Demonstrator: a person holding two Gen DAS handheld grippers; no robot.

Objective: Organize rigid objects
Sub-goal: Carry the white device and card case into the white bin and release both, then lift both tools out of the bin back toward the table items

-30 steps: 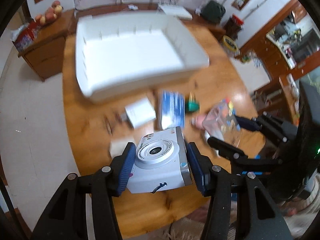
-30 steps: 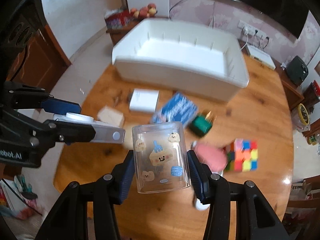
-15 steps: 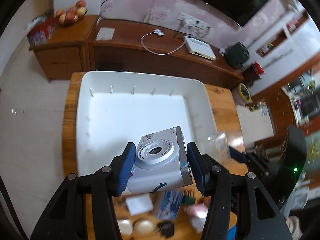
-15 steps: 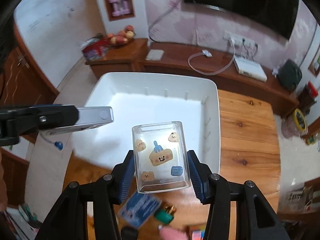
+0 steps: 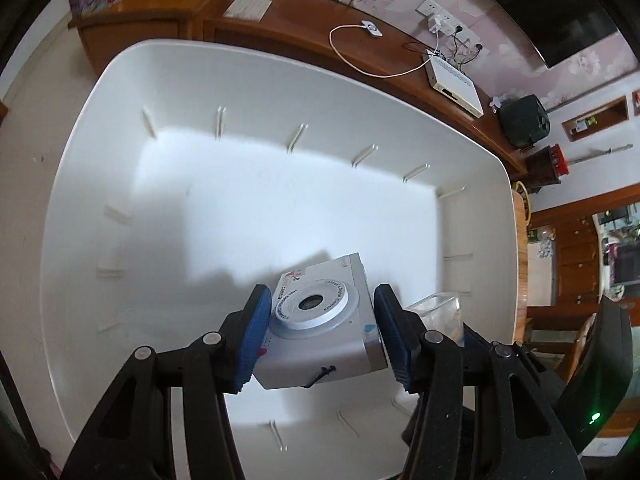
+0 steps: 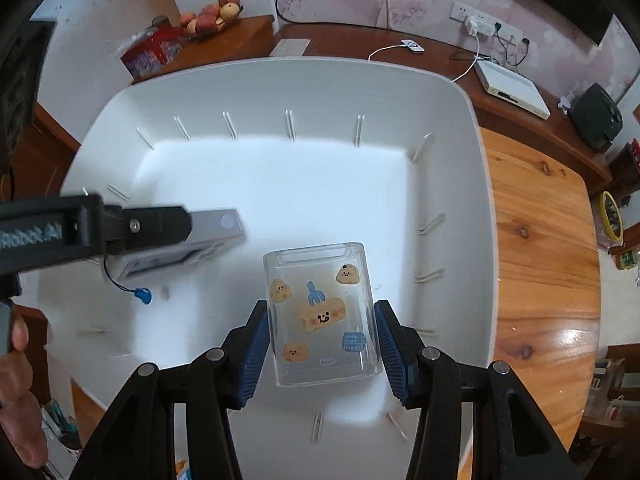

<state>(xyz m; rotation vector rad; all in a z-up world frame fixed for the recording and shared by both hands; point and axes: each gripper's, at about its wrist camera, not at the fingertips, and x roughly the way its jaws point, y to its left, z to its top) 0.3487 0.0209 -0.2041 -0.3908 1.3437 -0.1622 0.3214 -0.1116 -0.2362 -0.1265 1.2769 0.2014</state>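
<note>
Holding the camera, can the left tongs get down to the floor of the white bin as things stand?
Probably yes. The left tongs hold the camera over bare floor of the white bin; the cup sits off to the side, clear.

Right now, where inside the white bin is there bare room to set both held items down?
The white bin holds nothing: its floor is bare from the ribbed far wall forward. The only crowding is the camera and clear cup hanging side by side near its front.

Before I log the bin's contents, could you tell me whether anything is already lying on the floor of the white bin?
No: the white bin shows only a bare floor, while the silver camera and the clear cup are held in the grippers.
</note>
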